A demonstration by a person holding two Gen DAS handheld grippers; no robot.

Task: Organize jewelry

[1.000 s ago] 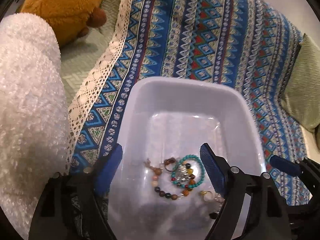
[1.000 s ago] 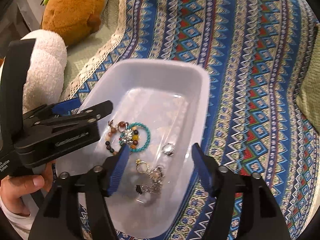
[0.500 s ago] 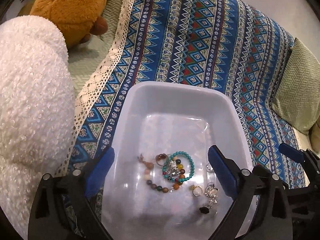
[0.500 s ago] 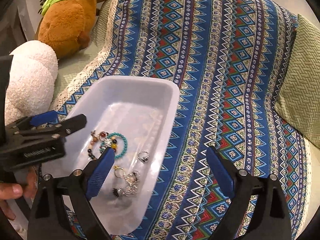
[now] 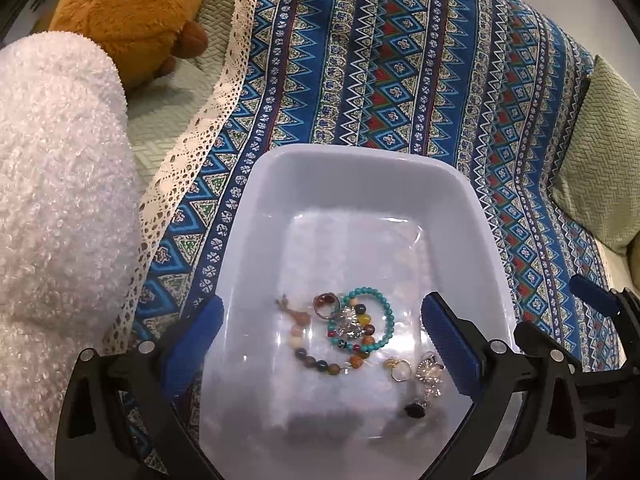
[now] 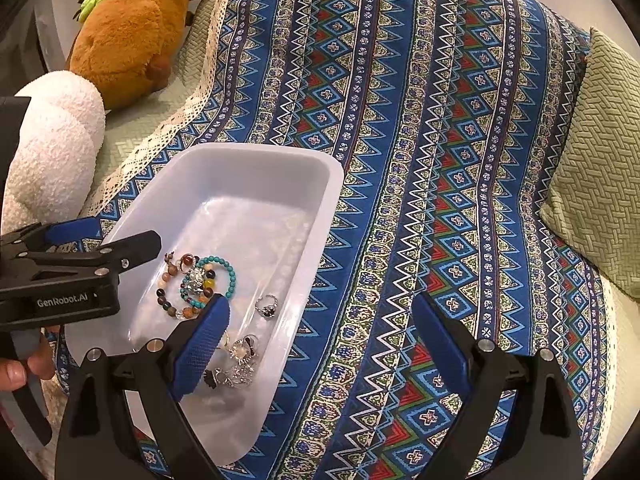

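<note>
A white plastic tray (image 5: 352, 160) lies on the patterned blue cloth; it also shows in the right wrist view (image 6: 256, 152). In it lie a turquoise bead bracelet (image 5: 380, 308) (image 6: 230, 274), a brown multicolour bead bracelet (image 5: 316, 362) (image 6: 164, 298), a silver ring (image 6: 267, 306) and a cluster of rings and earrings (image 5: 422, 376) (image 6: 238, 364). My left gripper (image 5: 322, 320) is open and empty, raised over the tray's near end. My right gripper (image 6: 324, 320) is open and empty, above the tray's right edge and the cloth.
A white fluffy cushion (image 5: 56, 208) (image 6: 52, 144) lies left of the tray. A brown plush toy (image 5: 128, 8) (image 6: 132, 36) sits behind it. A green cushion (image 5: 596, 160) (image 6: 600, 184) lies at the right. The blue cloth (image 6: 440, 160) stretches to the right.
Both grippers have pulled back and up from the tray and opened wider. The right gripper has shifted right, off the jewelry, toward the cloth. The jewelry has not moved.
</note>
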